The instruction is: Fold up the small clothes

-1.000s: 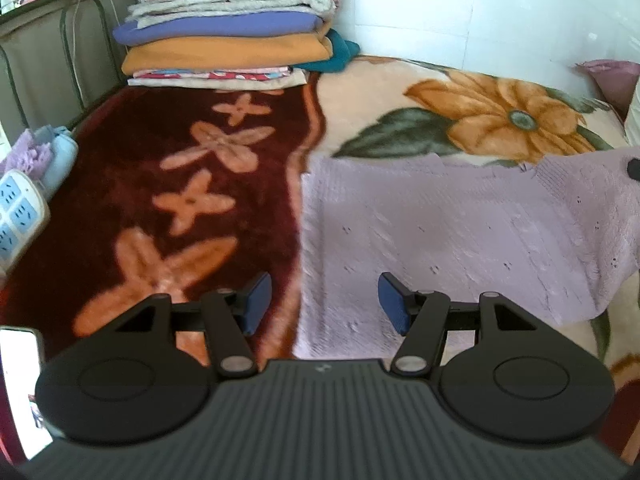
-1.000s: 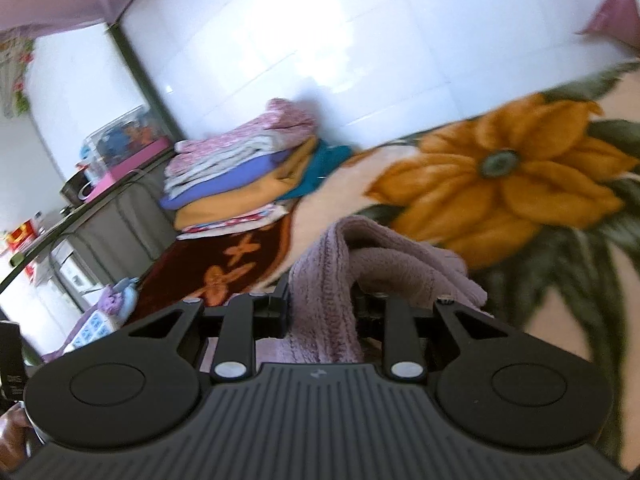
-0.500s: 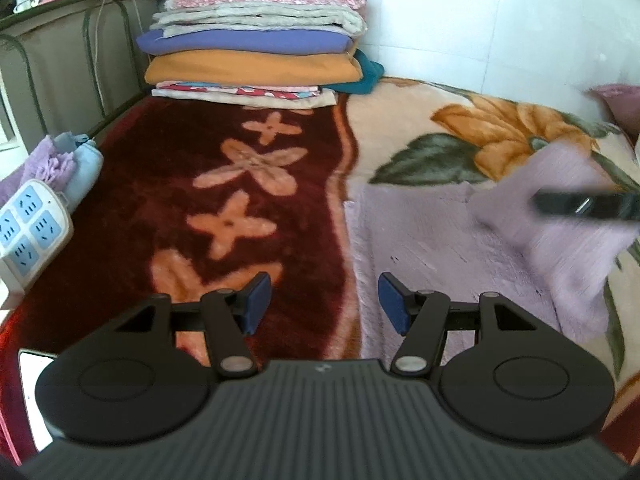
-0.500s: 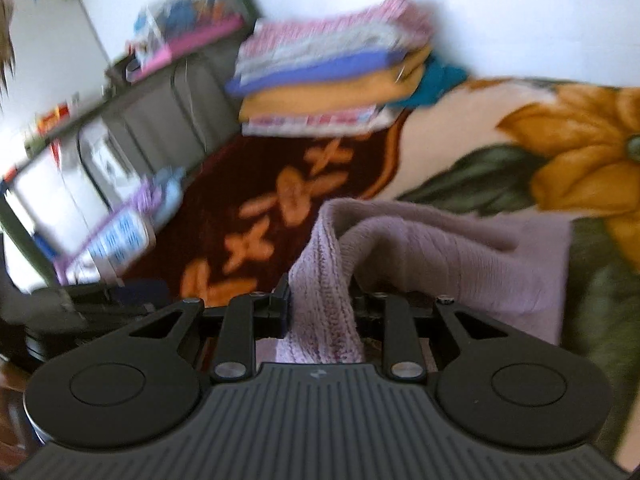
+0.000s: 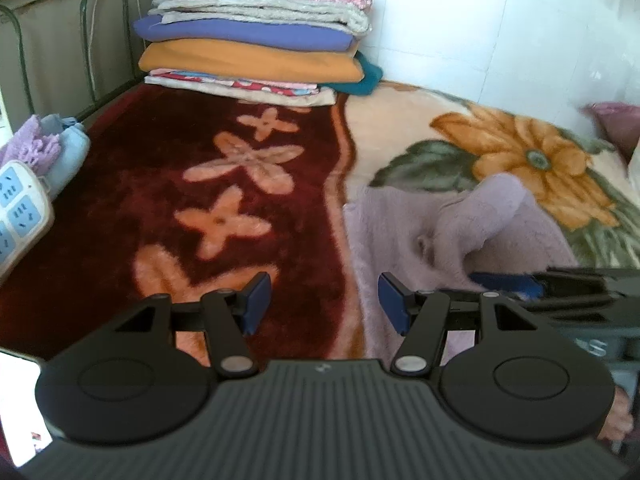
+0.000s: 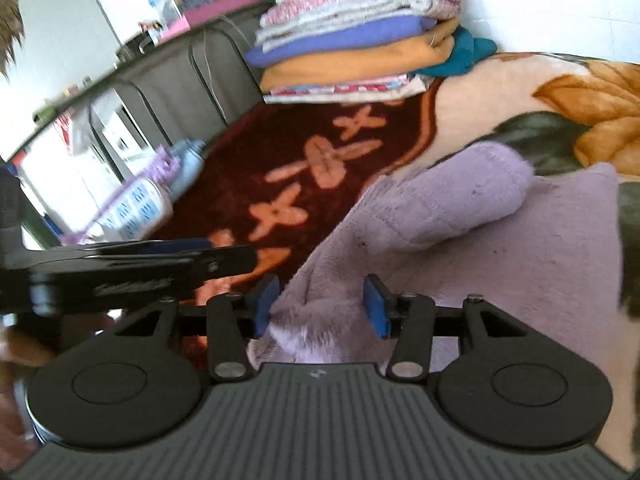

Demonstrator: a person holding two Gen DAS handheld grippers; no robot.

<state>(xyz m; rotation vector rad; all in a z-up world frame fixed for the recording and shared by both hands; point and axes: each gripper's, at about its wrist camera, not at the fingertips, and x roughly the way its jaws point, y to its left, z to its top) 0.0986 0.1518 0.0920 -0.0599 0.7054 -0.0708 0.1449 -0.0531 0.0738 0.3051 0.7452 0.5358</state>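
A lilac knitted garment [image 5: 460, 236] lies on the flowered blanket, its right part folded over to the left in a soft roll [image 6: 452, 204]. My left gripper [image 5: 324, 306] is open and empty, hovering over the garment's left edge. My right gripper [image 6: 322, 306] is open, with a fold of the lilac garment [image 6: 316, 332] lying loose between its blue pads. The right gripper also shows in the left wrist view [image 5: 508, 282], low over the garment. The left gripper shows in the right wrist view [image 6: 224, 258], close at the left.
A stack of folded blankets [image 5: 256, 40] stands at the bed's far end by the white wall. A white power strip [image 5: 20, 208] and a lilac-and-blue bundle [image 5: 56, 148] lie at the left edge. A metal bed rail [image 5: 92, 20] runs behind.
My right gripper carried the garment's right side over to the left, lowered it and opened, letting go. My left gripper stayed open and shifted slightly.
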